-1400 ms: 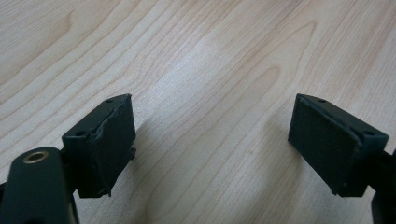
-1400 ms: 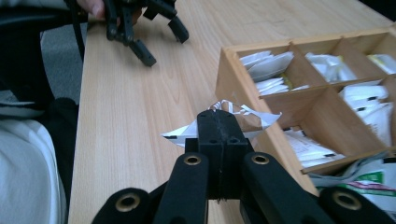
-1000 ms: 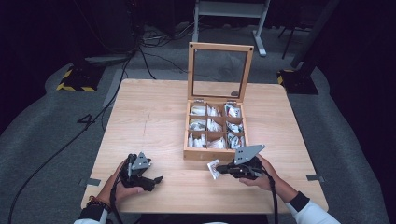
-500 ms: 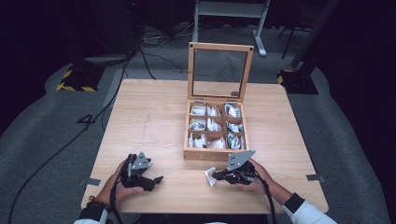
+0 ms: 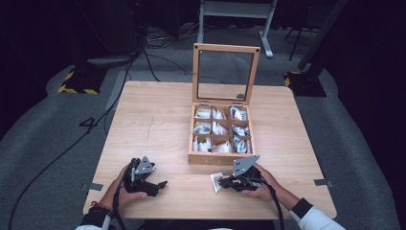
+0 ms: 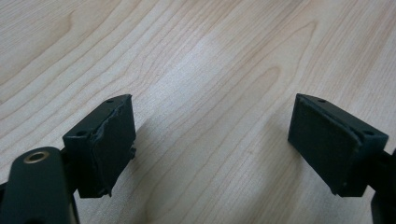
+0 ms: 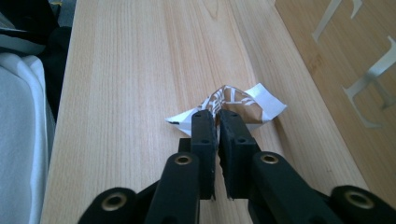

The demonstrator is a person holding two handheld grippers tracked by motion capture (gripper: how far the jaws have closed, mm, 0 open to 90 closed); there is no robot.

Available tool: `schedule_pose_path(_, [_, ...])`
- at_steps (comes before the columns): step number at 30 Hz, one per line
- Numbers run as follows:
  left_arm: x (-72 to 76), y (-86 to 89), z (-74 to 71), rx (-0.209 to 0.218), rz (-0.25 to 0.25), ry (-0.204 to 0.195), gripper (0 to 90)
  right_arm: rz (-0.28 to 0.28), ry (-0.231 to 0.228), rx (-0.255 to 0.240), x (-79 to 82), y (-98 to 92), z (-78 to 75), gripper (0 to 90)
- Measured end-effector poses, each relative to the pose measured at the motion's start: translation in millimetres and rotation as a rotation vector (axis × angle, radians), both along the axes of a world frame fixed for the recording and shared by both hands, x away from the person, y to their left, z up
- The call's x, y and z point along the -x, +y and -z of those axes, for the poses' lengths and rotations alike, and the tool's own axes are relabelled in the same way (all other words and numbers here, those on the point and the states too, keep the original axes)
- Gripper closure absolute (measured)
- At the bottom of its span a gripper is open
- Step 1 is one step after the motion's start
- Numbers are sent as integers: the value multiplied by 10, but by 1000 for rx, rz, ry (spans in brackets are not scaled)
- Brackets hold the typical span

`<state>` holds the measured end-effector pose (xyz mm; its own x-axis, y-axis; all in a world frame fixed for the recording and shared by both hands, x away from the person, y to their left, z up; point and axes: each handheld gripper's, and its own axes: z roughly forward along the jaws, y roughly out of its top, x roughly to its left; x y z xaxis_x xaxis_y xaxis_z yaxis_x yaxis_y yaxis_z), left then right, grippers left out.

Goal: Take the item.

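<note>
Right tongs (image 7: 217, 116) have dropped to the bench (image 5: 158, 120) with the sachet (image 7: 233, 105), jaws just starting to ease apart, pads close on its crumpled near end, grip likely loosening. Sachet lies flat ahead of the tips, just in front of the wooden box (image 5: 221, 134), long axis across the jaws. Left tongs (image 6: 212, 140) rest well apart, released and empty. Right hand does the next move.

Setting: a recording lab or studio, not a home.
Surround: black curtains across the top and right of the frame.
Floor: grey carpet (image 5: 43, 143); hazard-striped base (image 5: 76, 88) at upper left.
Cabling: black cables (image 5: 153, 40) trailing, top centre.
Workspace: one bare wooden table (image 5: 153, 124), mid-frame.
</note>
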<state>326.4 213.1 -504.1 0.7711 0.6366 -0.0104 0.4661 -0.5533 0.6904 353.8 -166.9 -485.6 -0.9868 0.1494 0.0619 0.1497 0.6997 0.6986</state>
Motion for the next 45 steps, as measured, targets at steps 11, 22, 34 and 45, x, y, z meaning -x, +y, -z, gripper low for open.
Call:
schedule_pose_path(11, [-3, -8, -8, -8, -5, 6, 153, 37, -48, -58, 31, -144, -188, 668])
schedule_pose_path(22, [-67, -68, -94, -19, -29, 36, 167, 90, -106, -123, 4, -321, -494, 459])
schedule_pose_path(34, [-439, -203, -458, 8, -15, -34, 175, 286, -193, -144, -255, -618, -822, 304])
schedule_pose_path(45, [-932, -477, -819, 9, -2, -105, 173, 443, -232, -154, -718, -816, -1064, 297])
